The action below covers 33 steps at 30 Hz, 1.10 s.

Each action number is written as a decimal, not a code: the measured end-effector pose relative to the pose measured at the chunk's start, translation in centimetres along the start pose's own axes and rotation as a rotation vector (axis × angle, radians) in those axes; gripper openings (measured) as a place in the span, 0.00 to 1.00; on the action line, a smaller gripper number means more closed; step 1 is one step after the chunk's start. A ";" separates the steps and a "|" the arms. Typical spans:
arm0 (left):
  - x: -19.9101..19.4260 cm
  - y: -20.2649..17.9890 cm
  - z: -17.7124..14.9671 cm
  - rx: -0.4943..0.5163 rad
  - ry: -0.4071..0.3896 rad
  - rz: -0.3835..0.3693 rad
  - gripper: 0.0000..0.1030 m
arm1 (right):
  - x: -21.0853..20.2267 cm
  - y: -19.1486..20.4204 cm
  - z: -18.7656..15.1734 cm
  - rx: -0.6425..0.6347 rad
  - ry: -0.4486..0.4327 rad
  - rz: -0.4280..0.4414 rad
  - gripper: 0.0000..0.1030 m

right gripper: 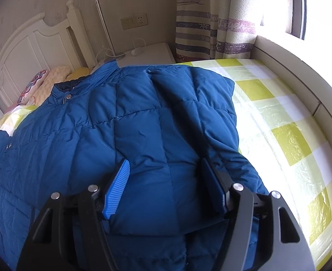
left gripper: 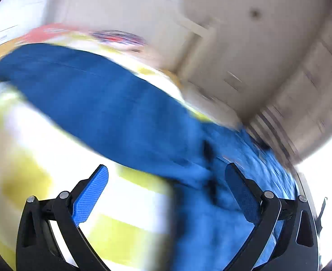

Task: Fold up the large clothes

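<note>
The right tool [right gripper: 164,180], spread, hovers over the folded-in sleeve of the jacket [right gripper: 102,122] on the bed [right gripper: 279,117]; the left tool [left gripper: 166,194] (blurred view) is spread, empty.

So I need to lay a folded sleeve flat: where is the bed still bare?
Bare checked sheet runs between the blue jacket and the window-side ledge. Toward the headboard it is crowded: the jacket's collar and pillows. The left wrist view is too blurred to judge.
</note>
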<state>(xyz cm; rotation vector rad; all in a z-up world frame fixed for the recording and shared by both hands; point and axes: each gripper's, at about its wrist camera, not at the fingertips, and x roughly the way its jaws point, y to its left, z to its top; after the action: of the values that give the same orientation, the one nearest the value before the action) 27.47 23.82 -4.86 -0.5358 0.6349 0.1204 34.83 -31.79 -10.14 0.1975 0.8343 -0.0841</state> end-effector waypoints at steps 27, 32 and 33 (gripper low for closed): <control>-4.0 0.7 12.0 -0.165 -0.214 -0.274 0.04 | -0.2 0.1 0.0 -0.006 -0.006 0.014 0.68; -0.9 -14.8 5.5 0.117 -0.058 -0.493 0.05 | -0.2 -0.2 0.0 0.007 -0.009 0.031 0.68; 0.2 -17.5 3.3 0.166 -0.021 -0.508 0.06 | -0.3 -0.2 0.0 0.009 -0.009 0.033 0.68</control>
<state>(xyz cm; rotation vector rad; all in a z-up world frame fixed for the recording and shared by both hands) 34.06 10.51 4.90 -0.5190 0.4665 -0.4019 34.64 -32.01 -9.97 0.2191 0.8217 -0.0575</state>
